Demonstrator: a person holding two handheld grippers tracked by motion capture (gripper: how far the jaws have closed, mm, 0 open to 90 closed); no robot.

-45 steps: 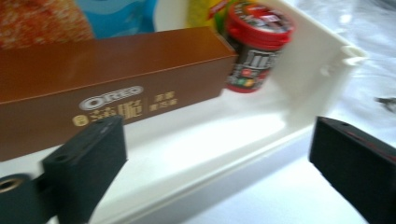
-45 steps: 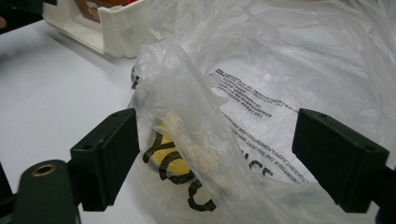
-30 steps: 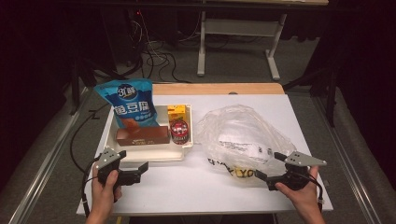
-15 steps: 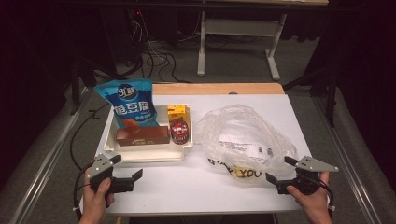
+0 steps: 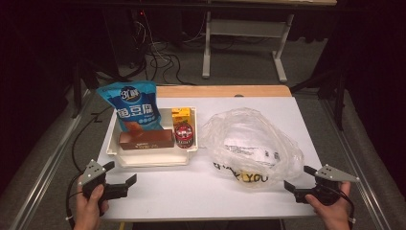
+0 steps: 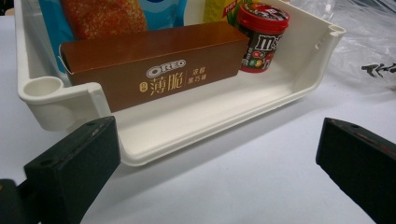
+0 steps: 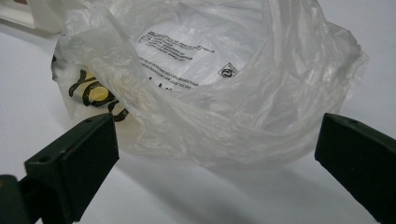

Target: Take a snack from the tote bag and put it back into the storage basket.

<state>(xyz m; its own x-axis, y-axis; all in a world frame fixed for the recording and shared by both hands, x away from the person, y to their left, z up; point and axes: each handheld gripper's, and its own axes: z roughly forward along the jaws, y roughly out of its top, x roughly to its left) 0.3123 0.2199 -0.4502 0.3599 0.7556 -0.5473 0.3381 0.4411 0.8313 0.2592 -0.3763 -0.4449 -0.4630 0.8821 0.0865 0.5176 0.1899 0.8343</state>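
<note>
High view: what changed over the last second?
Both hands pulled back toward the near table edge. The left gripper slid back and left, away from the white tray; the right gripper backed off right from the plastic bag. Both jaws stand open, holding nothing. Tray contents and bag stayed put.

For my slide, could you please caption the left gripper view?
Open left gripper faces a white tray holding an Oreo box and M&M's tub.
</note>
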